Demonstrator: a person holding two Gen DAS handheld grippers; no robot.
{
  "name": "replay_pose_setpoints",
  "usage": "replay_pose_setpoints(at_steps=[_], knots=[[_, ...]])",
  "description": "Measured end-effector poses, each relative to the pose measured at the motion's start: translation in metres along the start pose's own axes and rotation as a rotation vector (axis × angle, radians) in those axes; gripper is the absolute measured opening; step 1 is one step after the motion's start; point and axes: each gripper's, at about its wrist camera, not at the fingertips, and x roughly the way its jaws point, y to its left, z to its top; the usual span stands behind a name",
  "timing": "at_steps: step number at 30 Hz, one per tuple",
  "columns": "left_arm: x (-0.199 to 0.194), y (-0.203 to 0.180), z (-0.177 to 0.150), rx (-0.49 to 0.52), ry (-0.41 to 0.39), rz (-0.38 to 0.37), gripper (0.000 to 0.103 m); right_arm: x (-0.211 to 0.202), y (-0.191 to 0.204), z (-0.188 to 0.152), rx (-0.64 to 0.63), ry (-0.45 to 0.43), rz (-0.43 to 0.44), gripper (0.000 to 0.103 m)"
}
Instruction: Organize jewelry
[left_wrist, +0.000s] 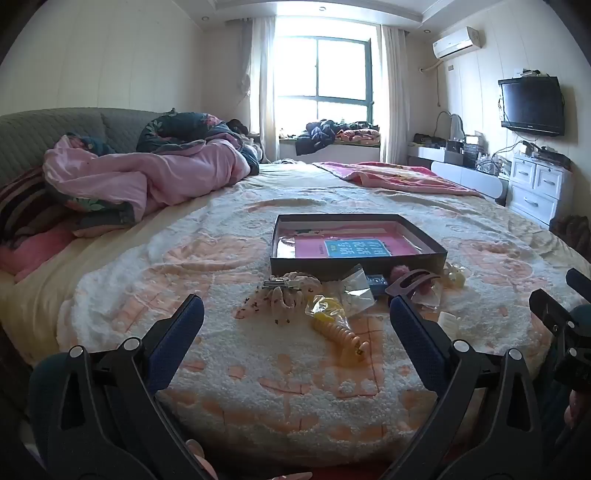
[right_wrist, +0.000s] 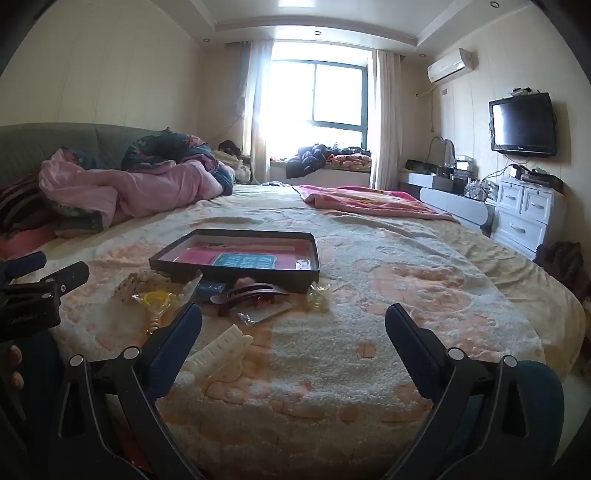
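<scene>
My left gripper and right gripper are both wide open, holding nothing; hair clips lie just in front of the dark box

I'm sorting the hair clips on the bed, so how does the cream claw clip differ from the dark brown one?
The cream claw clip is pale and chunky with many teeth; the dark brown clip is slim, long and arched. The cream claw clip lies nearer the cameras, alone; the dark brown clip sits just in front of the dark box, among other small items. Both rest on the bedspread, outside the box.
</scene>
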Motion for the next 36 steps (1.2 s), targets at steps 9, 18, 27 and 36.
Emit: replay_pose_setpoints(at_steps=[9, 18, 27, 36], knots=[[0.0005, 0.0010, 0.0005, 0.001, 0.009, 0.003, 0.093, -0.0007, 0.0010, 0.0006, -0.008, -0.009, 0.001, 0.097], [-0.0015, 0.0002, 0.0015, -0.003, 0.013, -0.001, 0.093, -0.0015, 0.0012, 0.0013, -0.007, -0.012, 0.001, 0.097], [-0.0004, 0.0028, 0.0013, -0.006, 0.015, -0.001, 0.093, -0.0010, 0.0030, 0.0021, -0.007, -0.013, 0.004, 0.097], [-0.0001, 0.0038, 0.0019, -0.008, 0.016, 0.000, 0.093, -0.0009, 0.0027, 0.0020, -0.003, -0.015, -0.001, 0.097]])
